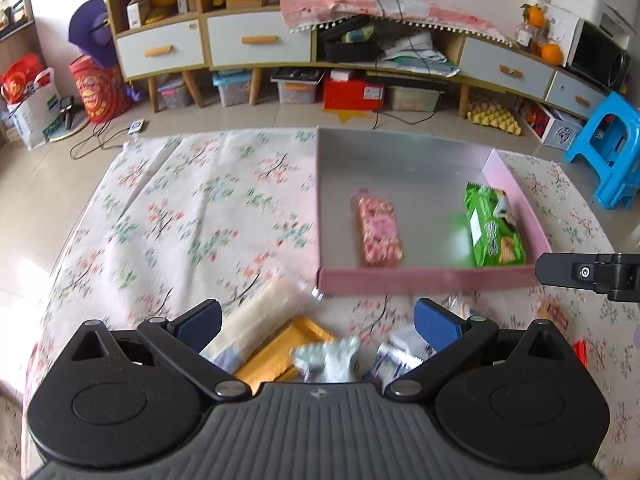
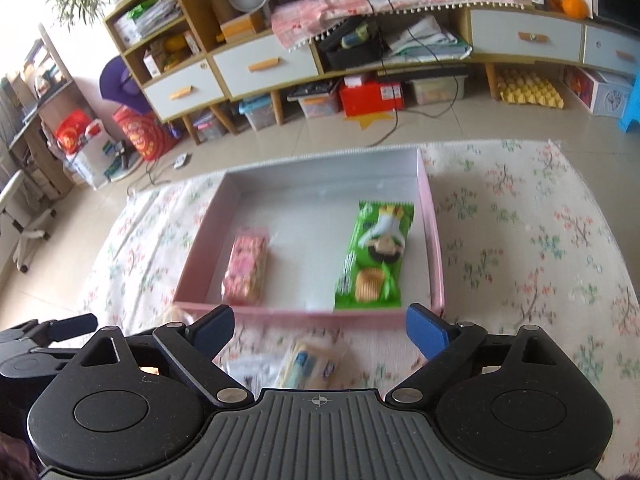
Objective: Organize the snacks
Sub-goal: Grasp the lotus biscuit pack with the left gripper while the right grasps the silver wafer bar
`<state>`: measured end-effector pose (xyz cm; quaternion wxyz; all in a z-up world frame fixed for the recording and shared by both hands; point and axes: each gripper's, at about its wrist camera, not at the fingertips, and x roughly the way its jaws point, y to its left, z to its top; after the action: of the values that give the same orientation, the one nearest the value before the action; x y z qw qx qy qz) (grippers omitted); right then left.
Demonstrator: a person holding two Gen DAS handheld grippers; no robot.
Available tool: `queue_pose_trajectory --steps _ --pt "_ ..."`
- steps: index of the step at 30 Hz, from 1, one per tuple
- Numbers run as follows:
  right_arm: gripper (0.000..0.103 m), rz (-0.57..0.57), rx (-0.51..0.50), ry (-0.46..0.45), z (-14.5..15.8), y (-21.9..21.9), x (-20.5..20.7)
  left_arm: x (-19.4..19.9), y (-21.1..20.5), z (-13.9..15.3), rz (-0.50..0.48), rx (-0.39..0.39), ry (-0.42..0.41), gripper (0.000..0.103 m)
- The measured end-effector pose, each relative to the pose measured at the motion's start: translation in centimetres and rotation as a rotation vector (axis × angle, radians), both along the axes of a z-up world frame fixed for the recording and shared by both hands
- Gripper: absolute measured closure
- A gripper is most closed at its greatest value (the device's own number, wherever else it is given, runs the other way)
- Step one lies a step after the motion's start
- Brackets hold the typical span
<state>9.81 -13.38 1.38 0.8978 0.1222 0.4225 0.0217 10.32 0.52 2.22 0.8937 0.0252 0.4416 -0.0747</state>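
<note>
A pink shallow box (image 1: 400, 280) (image 2: 304, 316) lies on the floral cloth and holds a pink snack pack (image 1: 379, 232) (image 2: 245, 270) and a green biscuit pack (image 1: 492, 228) (image 2: 374, 258). My left gripper (image 1: 318, 320) is open and empty above loose snacks in front of the box: a long pale pack (image 1: 260, 320), a gold pack (image 1: 280, 348) and small white wrappers (image 1: 328, 358). My right gripper (image 2: 320, 328) is open and empty above a pale cracker pack (image 2: 312, 364). The right gripper also shows in the left wrist view (image 1: 592, 272).
The floral cloth (image 1: 180, 216) covers the table. Small red and orange snacks (image 1: 554, 314) lie at the right in the left wrist view. Behind stand a low cabinet with drawers (image 1: 260, 40), storage bins on the floor and a blue stool (image 1: 608, 148).
</note>
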Motion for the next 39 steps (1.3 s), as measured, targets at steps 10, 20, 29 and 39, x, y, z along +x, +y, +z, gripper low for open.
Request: queue_pose_trajectory --steps 10,20,29,39 --pt "0.009 -0.001 0.019 0.082 -2.8 1.2 -1.8 -2.4 3.3 -2.5 0.052 0.001 0.08 0.001" --pt "0.009 0.095 0.004 0.113 -3.2 4.6 -2.1 -3.3 6.2 -5.7 0.059 -0.075 0.203 0.018" --pt "0.009 0.183 -0.048 0.11 -3.5 8.3 -1.7 -4.8 5.2 -6.3 -0.033 -0.054 0.176 0.052" --pt "0.009 0.25 -0.005 0.113 -3.6 10.5 -1.6 -4.9 7.1 -5.8 -0.077 -0.055 0.175 0.064"
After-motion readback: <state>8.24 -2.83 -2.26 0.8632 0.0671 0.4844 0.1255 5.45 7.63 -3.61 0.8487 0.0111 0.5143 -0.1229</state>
